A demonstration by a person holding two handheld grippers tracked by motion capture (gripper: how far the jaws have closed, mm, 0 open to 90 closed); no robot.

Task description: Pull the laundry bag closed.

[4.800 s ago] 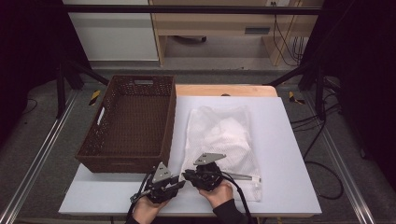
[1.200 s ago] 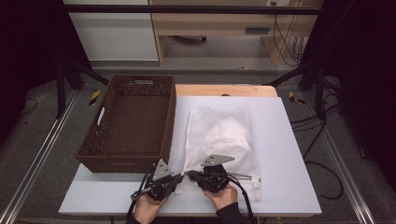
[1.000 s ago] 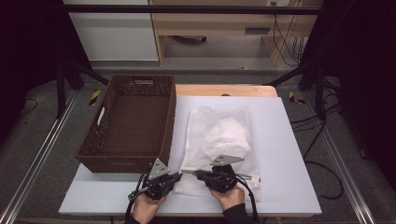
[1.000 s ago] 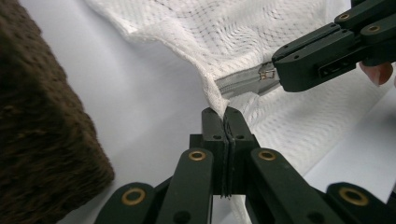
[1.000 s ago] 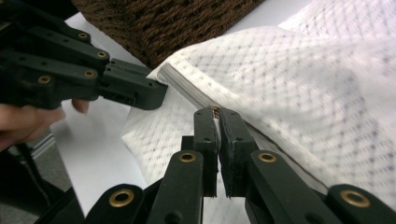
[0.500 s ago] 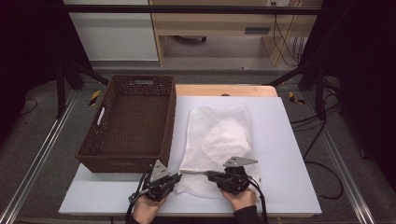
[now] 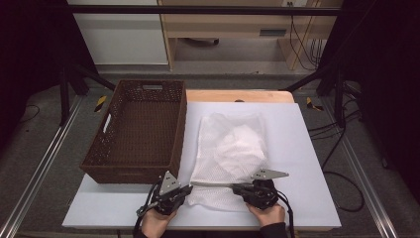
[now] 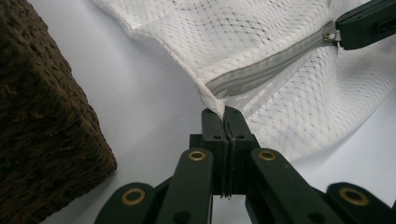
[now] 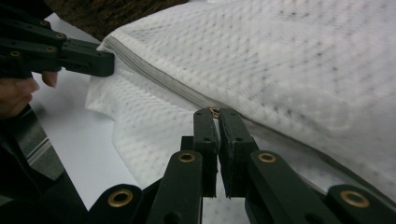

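Note:
A white mesh laundry bag [image 7: 230, 148] lies flat on the white table [image 7: 307, 148], with a white bundle [image 7: 242, 146] inside. Its grey zipper [image 7: 210, 184] runs along the near edge. My left gripper [image 7: 188, 186] is shut on the bag's near-left corner, right at the zipper's end [image 8: 225, 112]. My right gripper [image 7: 235, 187] is shut on the zipper pull [image 9: 215, 113], partway along the zipper [image 9: 154, 77]. In the left gripper view the right gripper [image 8: 369, 23] sits at the far end of the zipper [image 8: 271, 65]. The left gripper [image 9: 88, 60] appears at upper left in the right gripper view.
A dark brown wicker basket [image 7: 132, 173] stands left of the bag, its corner [image 8: 42, 116] close to my left gripper. A wooden board [image 7: 237, 95] lies at the table's far edge. Bare table stretches to the right of the bag.
My right gripper has slid to the right along the bag's near edge, away from the left gripper, taking the zipper pull with it. The left gripper has stayed at the corner.

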